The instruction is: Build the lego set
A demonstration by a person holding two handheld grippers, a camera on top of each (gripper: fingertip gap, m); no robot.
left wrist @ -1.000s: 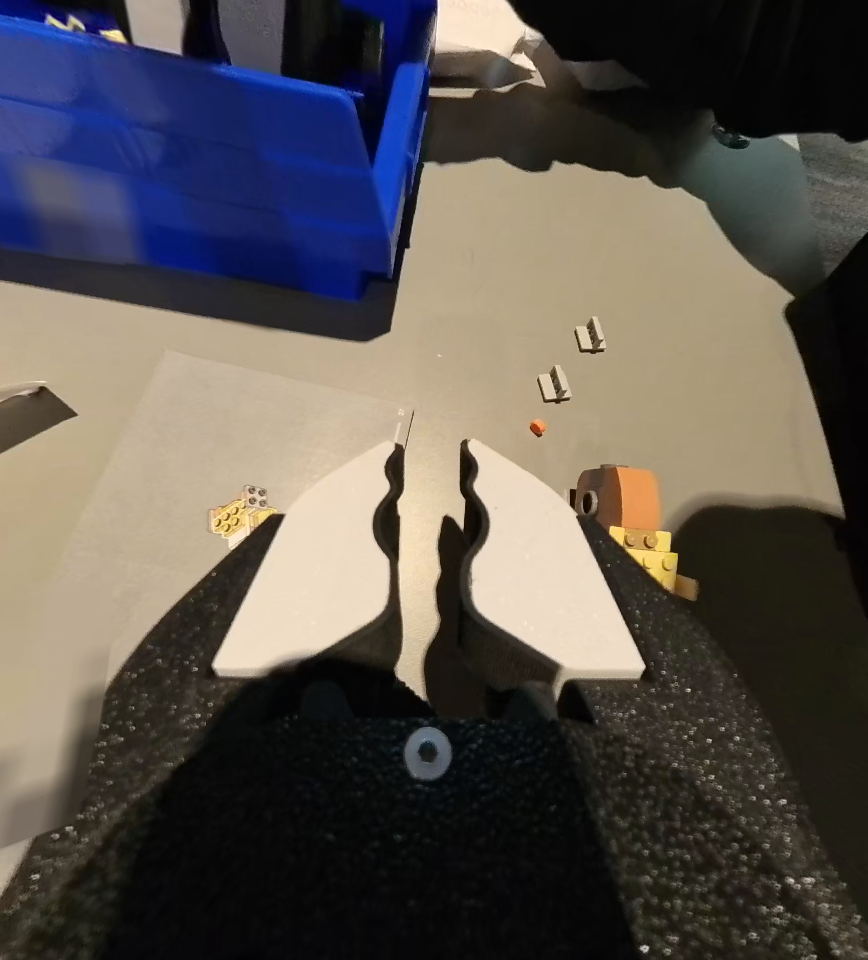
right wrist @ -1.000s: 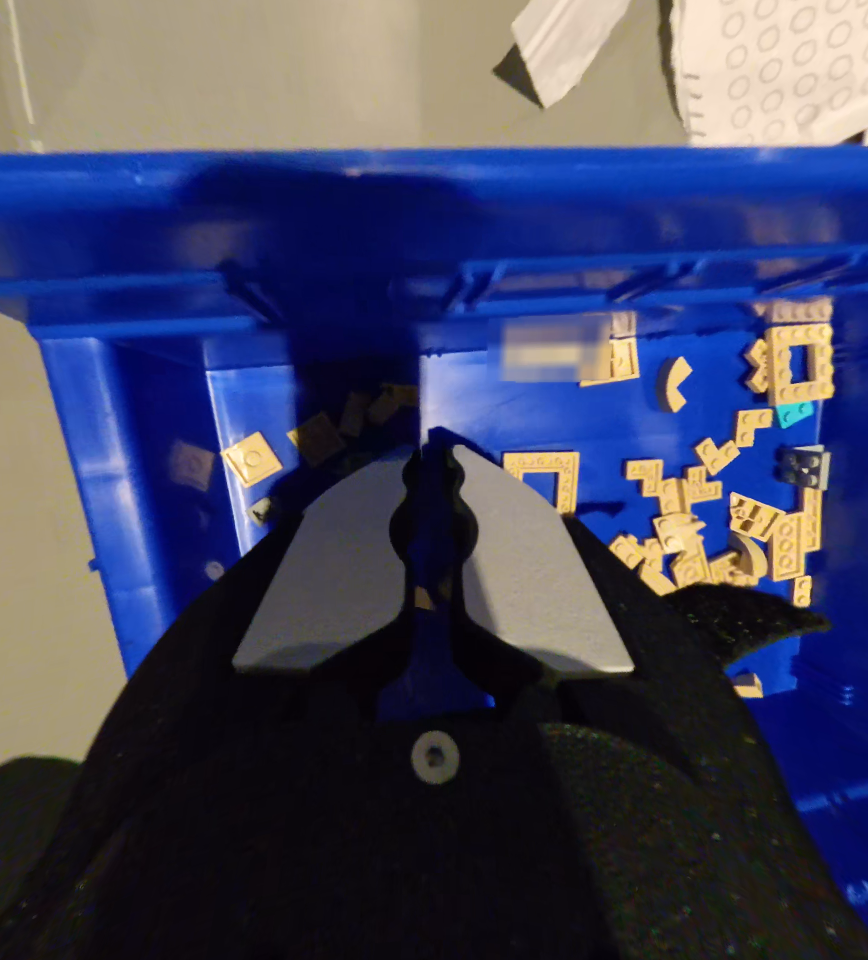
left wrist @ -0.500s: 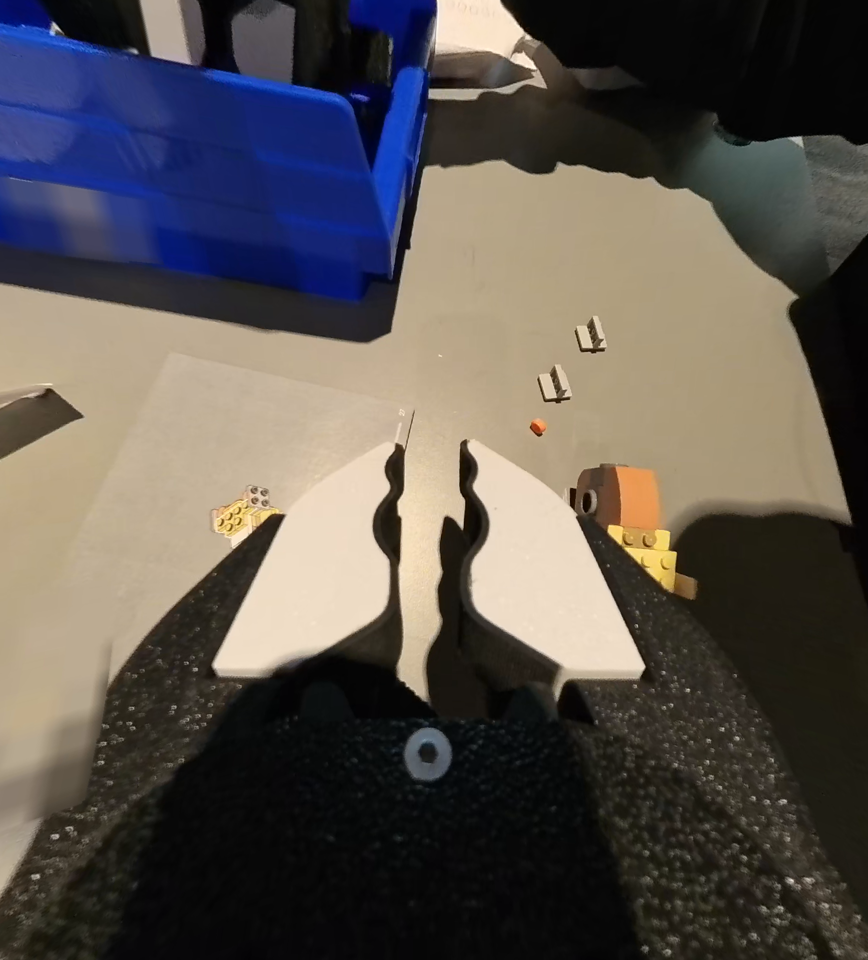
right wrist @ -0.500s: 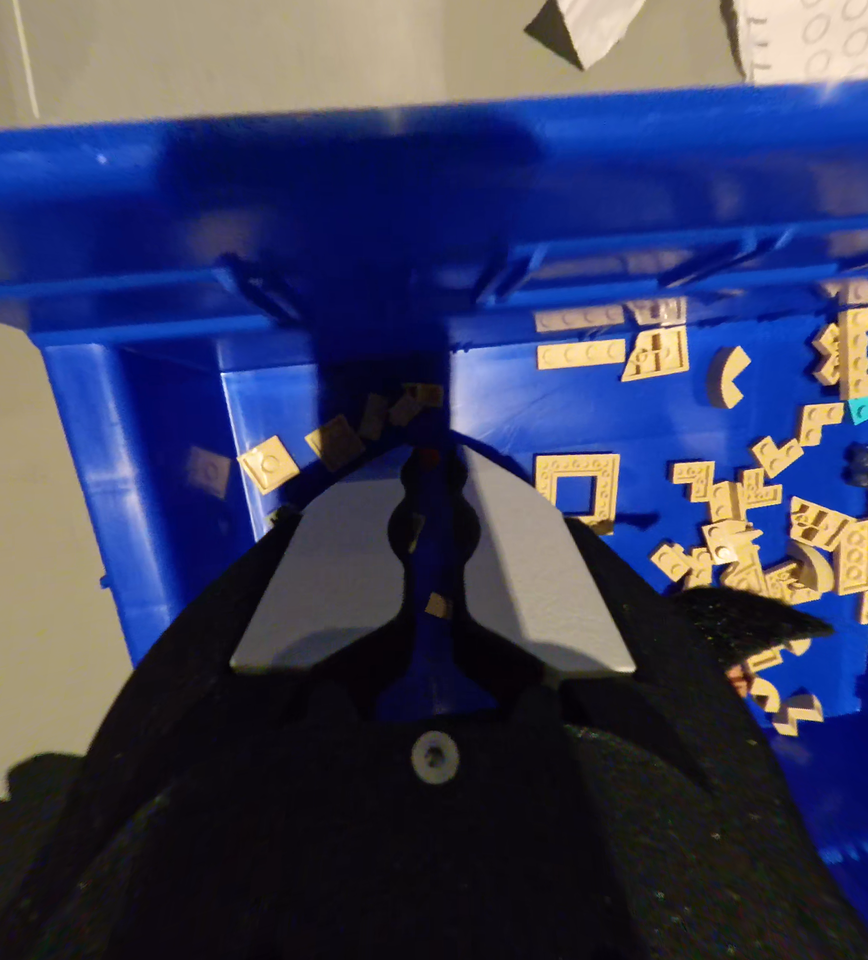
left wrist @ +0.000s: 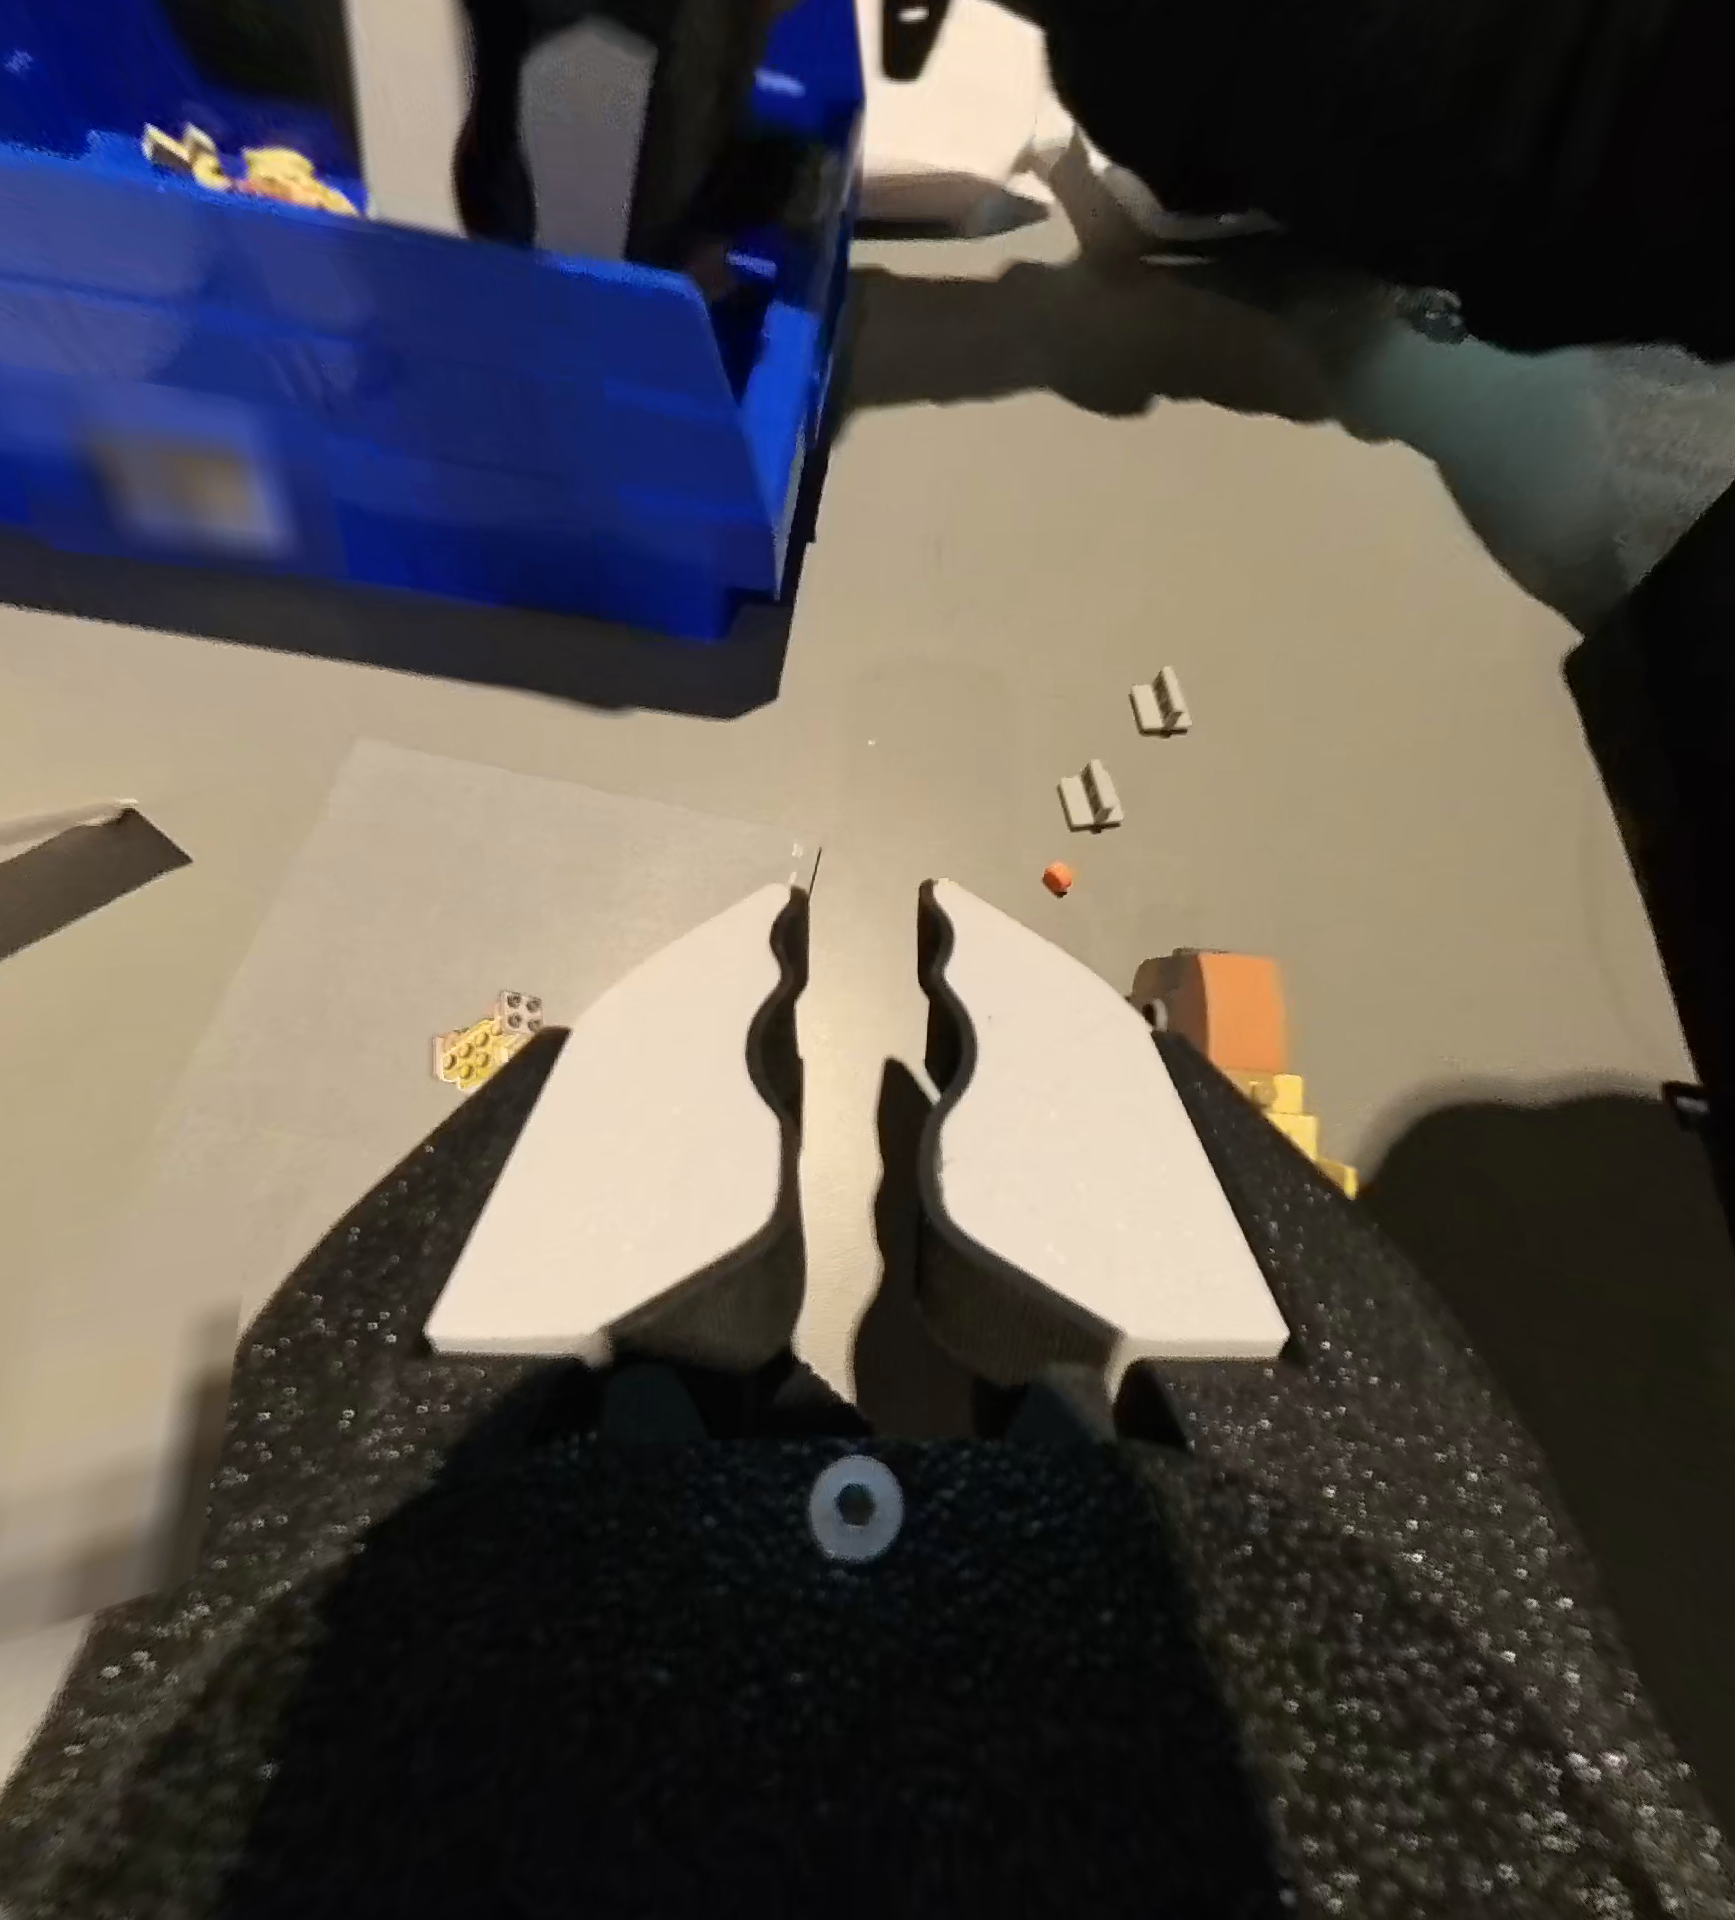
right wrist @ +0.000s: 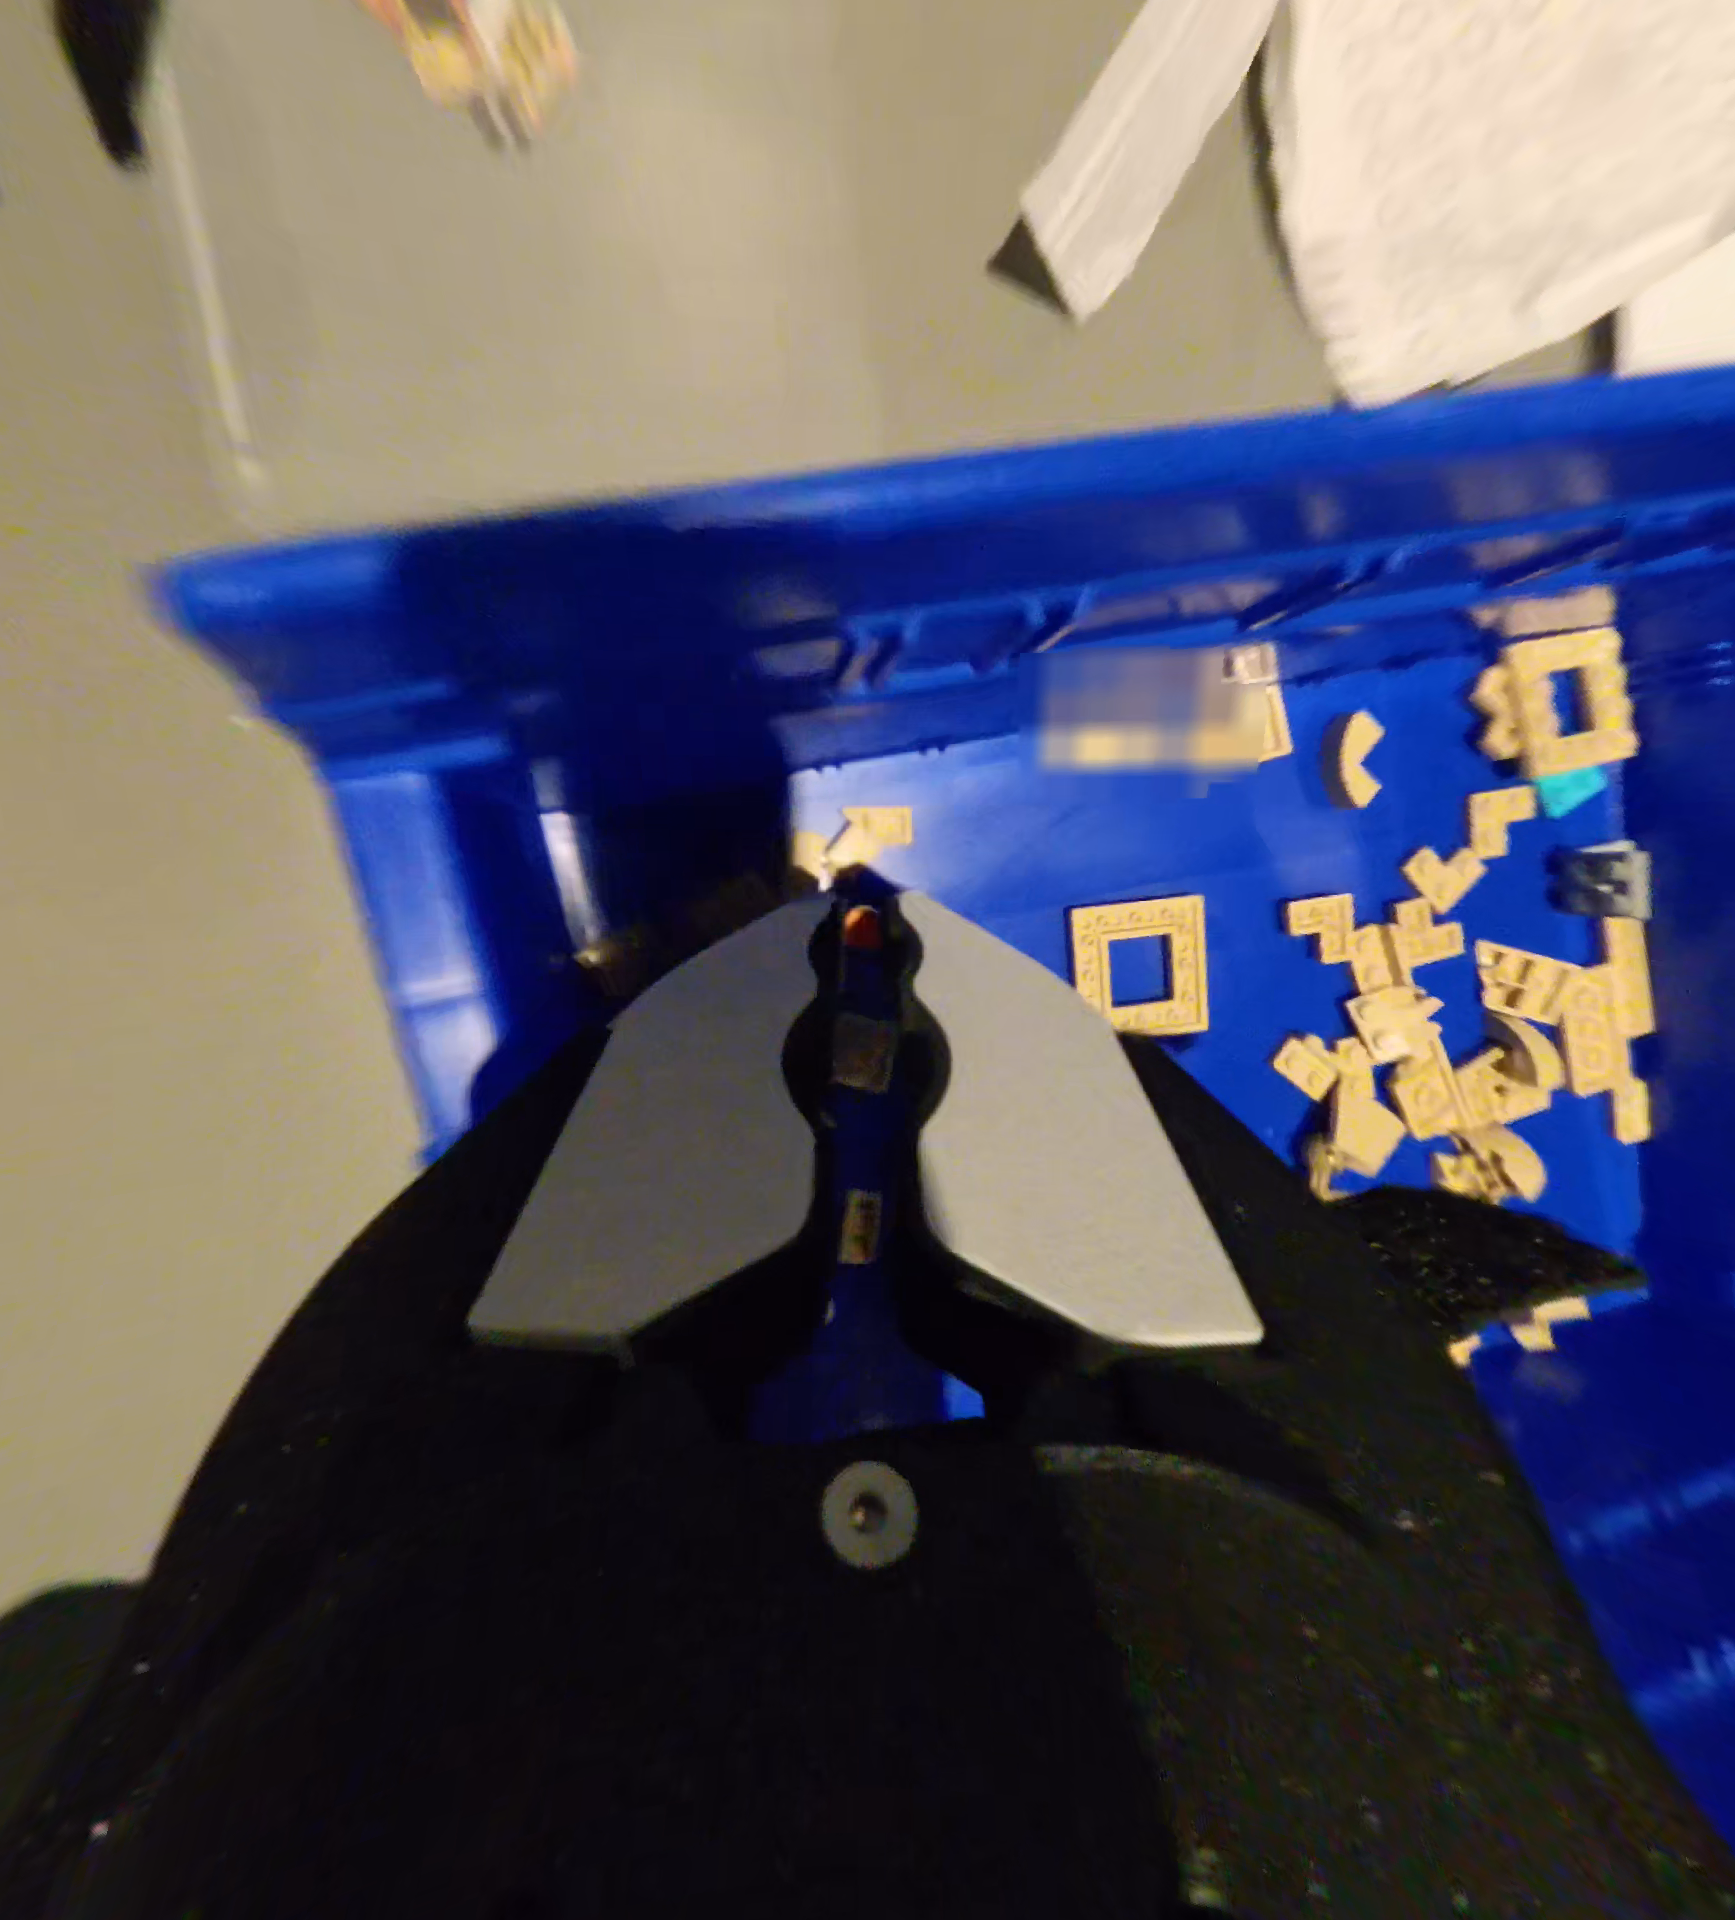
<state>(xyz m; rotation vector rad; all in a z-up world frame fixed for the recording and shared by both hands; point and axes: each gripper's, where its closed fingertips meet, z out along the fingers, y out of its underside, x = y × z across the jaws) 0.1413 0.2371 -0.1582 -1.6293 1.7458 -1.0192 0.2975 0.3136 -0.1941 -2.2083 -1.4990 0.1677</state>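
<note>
Right gripper (right wrist: 861, 906) now higher above blue bin (right wrist: 946, 540), fingers nipping orange stud (right wrist: 860, 925); left gripper (left wrist: 865, 896) narrowly parted, empty.

left wrist view: low over the bench (left wrist: 998, 582), facing the blue bin (left wrist: 427, 499) from well back | right wrist view: close above the bin, looking down inside | shared: the bin

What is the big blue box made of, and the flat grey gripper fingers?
The blue box looks like hard moulded plastic: glossy, with shiny highlights and ribs under its rim. The left gripper's grey fingers look like matte plastic, dull and finely grainy; possibly 3D-printed, but that's a guess.
</note>
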